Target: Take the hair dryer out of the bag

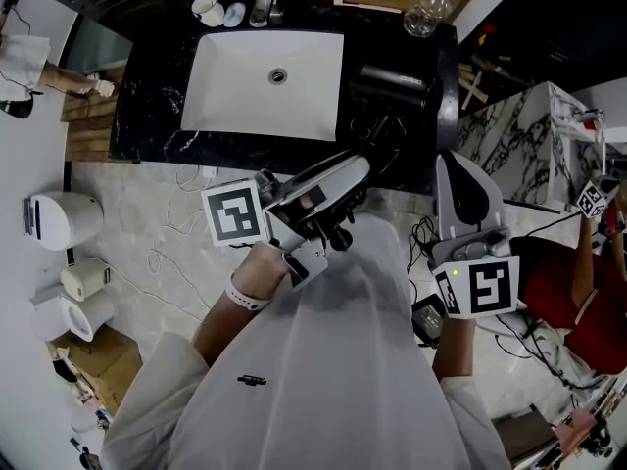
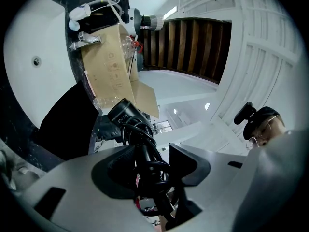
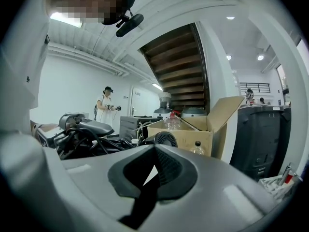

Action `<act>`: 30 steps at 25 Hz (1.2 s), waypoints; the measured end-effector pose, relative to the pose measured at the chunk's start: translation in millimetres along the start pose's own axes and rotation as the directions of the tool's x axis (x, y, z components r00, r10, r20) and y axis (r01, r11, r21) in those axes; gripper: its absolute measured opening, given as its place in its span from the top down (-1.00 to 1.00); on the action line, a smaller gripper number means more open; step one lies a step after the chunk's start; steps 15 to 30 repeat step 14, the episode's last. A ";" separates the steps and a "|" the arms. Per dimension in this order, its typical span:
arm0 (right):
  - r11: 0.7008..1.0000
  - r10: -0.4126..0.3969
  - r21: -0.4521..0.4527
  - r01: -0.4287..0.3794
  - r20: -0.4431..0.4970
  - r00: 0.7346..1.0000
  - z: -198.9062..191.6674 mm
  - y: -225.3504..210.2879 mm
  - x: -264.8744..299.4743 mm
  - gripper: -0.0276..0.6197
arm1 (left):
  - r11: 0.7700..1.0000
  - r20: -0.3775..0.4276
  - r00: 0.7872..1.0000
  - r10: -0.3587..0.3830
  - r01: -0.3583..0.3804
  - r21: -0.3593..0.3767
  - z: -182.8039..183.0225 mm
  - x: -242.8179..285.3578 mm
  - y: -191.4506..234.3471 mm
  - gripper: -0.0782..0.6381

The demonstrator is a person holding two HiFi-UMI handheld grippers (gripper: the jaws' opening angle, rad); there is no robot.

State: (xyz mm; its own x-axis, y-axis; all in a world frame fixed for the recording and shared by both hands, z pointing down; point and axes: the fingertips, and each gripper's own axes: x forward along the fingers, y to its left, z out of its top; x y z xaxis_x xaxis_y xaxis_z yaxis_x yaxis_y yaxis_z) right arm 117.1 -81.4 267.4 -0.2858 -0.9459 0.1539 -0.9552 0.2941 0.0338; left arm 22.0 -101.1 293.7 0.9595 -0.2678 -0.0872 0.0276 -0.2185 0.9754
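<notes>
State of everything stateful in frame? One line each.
left gripper: closed on the hair dryer's handle
right gripper: shut, empty
hair dryer: gripped, cord looped round its handle
cardboard box: flaps open
sink: basin empty

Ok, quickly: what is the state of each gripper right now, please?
Left gripper: closed on the hair dryer, at its handle.
Right gripper: closed, holding nothing.

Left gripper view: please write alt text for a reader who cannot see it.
The left tool grips a black hair dryer by its cord-wrapped handle. Behind it are a white sink and a cardboard box.
</notes>
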 end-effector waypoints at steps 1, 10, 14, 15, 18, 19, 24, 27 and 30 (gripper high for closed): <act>1.000 -0.002 -0.001 0.002 -0.003 1.000 0.1 0.7 0.4 0.88 | 1.000 -0.002 1.000 0.004 -0.004 0.001 -0.1 -0.7 1.3 0.16; 1.000 -0.013 -0.010 0.013 -0.009 1.000 1.3 0.7 2.4 0.88 | 1.000 -0.012 1.000 0.015 -0.015 0.001 -1.5 -2.7 6.8 0.16; 1.000 -0.017 -0.007 0.017 -0.014 1.000 0.6 1.8 1.4 0.88 | 1.000 -0.015 1.000 0.017 -0.017 -0.004 -2.4 -4.3 7.0 0.16; 1.000 -0.017 -0.007 0.017 -0.014 1.000 0.6 1.8 1.4 0.88 | 1.000 -0.015 1.000 0.017 -0.017 -0.004 -2.4 -4.3 7.0 0.16; 1.000 -0.017 -0.007 0.017 -0.014 1.000 0.6 1.8 1.4 0.88 | 1.000 -0.015 1.000 0.017 -0.017 -0.004 -2.4 -4.3 7.0 0.16; 1.000 -0.017 -0.007 0.017 -0.014 1.000 0.6 1.8 1.4 0.88 | 1.000 -0.015 1.000 0.017 -0.017 -0.004 -2.4 -4.3 7.0 0.16; 1.000 -0.017 -0.007 0.017 -0.014 1.000 0.6 1.8 1.4 0.88 | 1.000 -0.015 1.000 0.017 -0.017 -0.004 -2.4 -4.3 7.0 0.16; 1.000 -0.017 -0.007 0.017 -0.014 1.000 0.6 1.8 1.4 0.88 | 1.000 -0.015 1.000 0.017 -0.017 -0.004 -2.4 -4.3 7.0 0.16; 1.000 -0.017 -0.007 0.017 -0.014 1.000 0.6 1.8 1.4 0.88 | 1.000 -0.015 1.000 0.017 -0.017 -0.004 -2.4 -4.3 7.0 0.16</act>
